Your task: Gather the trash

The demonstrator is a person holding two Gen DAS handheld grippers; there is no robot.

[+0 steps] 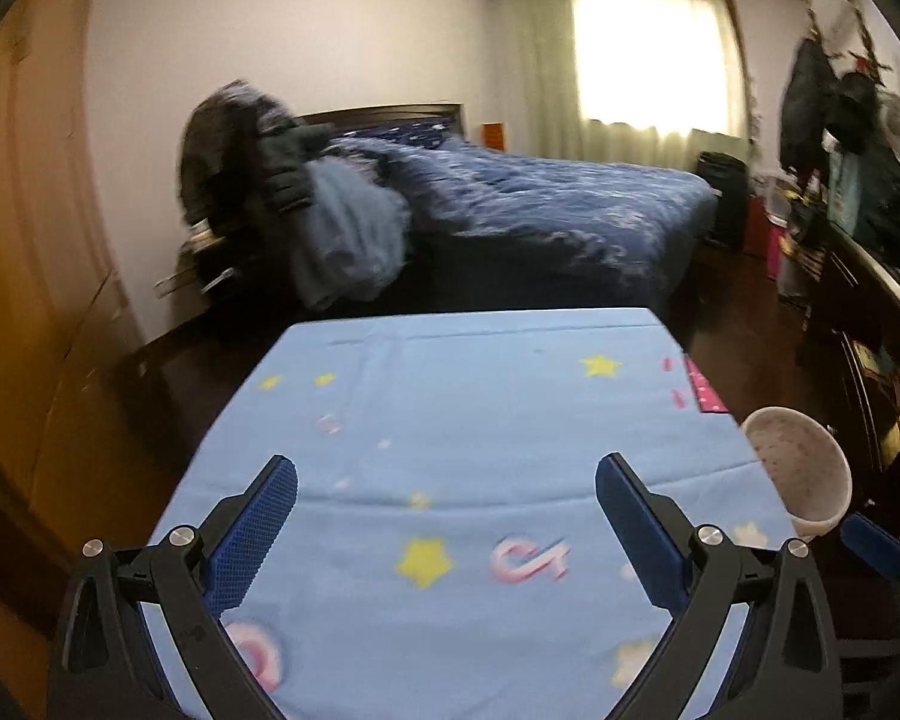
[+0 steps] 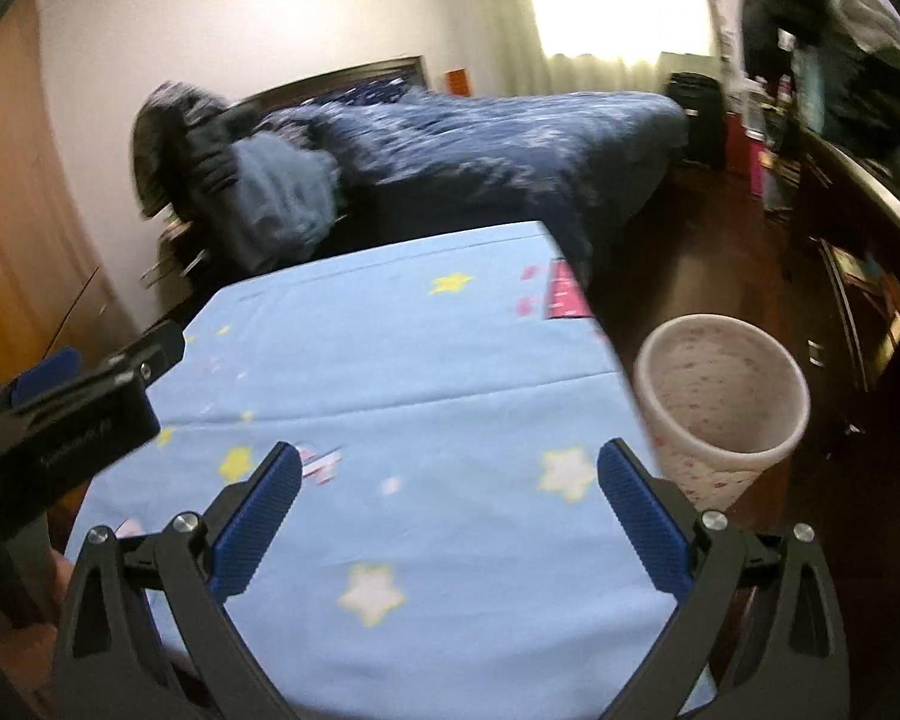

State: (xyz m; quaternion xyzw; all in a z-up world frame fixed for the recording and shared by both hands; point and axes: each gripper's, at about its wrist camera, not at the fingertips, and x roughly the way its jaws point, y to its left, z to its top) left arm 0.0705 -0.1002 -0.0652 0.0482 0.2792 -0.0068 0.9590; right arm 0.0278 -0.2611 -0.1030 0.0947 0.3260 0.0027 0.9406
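Both the left gripper [image 1: 447,525] and the right gripper [image 2: 450,510] stand wide open and hold nothing above the blue cloth [image 1: 480,408]. The waste bin [image 2: 720,396] stands beside the table, its bottom hidden; the bed [image 1: 540,198] behind is blurred

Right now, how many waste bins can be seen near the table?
1. A single pale waste bin with pink speckles stands on the dark floor, beside the right edge of the table with the blue star cloth. Others may be hidden outside both views.

Matt printed cloth [image 1: 450,408] covers the table; smooth speckled plastic bin [image 2: 720,396]; glossy wood floor [image 2: 702,252].
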